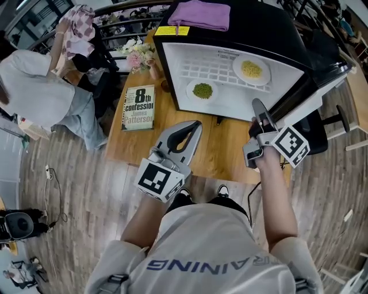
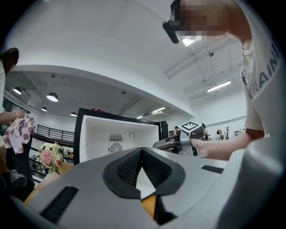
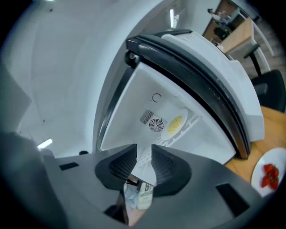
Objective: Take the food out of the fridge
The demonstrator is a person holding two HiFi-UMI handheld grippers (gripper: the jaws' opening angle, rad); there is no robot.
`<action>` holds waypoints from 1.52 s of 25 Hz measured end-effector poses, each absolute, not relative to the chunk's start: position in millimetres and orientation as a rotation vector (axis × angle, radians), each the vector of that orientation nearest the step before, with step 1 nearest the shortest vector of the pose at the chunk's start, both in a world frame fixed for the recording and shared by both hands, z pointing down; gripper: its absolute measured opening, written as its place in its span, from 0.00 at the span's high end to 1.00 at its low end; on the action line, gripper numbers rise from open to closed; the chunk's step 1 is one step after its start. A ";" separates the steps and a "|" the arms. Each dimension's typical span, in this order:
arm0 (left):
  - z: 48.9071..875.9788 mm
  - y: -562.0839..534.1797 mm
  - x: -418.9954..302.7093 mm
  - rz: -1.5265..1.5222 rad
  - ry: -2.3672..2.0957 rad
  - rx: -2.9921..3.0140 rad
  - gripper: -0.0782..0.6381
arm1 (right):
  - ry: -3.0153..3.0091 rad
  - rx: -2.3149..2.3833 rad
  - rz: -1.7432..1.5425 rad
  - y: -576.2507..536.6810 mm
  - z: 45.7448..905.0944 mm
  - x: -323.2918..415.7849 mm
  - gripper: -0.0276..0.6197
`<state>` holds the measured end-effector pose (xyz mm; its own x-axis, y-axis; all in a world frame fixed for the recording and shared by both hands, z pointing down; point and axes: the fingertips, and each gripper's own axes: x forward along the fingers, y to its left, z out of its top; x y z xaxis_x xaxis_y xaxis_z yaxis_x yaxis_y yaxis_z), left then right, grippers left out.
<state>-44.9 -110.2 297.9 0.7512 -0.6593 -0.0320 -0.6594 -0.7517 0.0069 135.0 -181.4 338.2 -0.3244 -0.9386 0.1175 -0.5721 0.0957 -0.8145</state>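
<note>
- Jaws of left gripper [image 2: 141, 152]: pads meet at the tips, nothing between them. It hangs empty in front of the fridge [image 1: 241, 106].
- Right gripper [image 3: 144, 154]: jaws stand a narrow gap apart with nothing in the gap. Only the shelf [image 3: 193, 121] shows through it.
- Fridge is open on the table [image 1: 224, 143], with its door [image 1: 322, 86] swung out at 3 o'clock.
- Food: green plate [image 1: 202, 90] and yellow plate [image 1: 251, 69] both sit on the shelf inside.
  - From the right gripper, green is at 11 o'clock and yellow at 12, further in.
  - Neither plate is touched.
- Progress, my reading: the door is opened, no plate is gripped yet, and two plates are left to bring out.
- Red plate [image 3: 269, 173] lies on the table outside. It may be food already removed; cannot confirm.
- Right gripper view only: red plate, at 4 o'clock past the door. The door covers that spot in the head view.
- Head view only: green plate, book [image 1: 139, 107] at 9 o'clock of the left gripper, cloth [image 1: 198, 14] on the fridge top.
- Gripper views only: fan [image 3: 156, 125] on the back wall.
- Left gripper view: no food visible; right gripper at 2 o'clock.
</note>
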 end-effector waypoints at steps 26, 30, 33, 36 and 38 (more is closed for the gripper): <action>322.7 -149.9 -75.1 0.056 1.006 -3.017 0.88 | 1.119 -1.504 -1.361 -276.9 405.2 177.9 0.79; 324.9 -153.9 -77.1 0.054 1.010 -3.021 0.88 | 1.107 -1.495 -1.349 -282.0 405.8 181.3 0.79; 326.7 -156.2 -78.1 0.052 1.016 -3.023 0.88 | 1.091 -1.485 -1.347 -284.7 405.0 180.5 0.79; 327.1 -156.6 -78.3 0.048 1.016 -3.023 0.88 | 1.063 -1.485 -1.338 -286.0 406.9 181.6 0.79; 327.1 -156.9 -79.0 0.048 1.019 -3.020 0.88 | 1.048 -1.489 -1.333 -286.7 408.5 182.4 0.82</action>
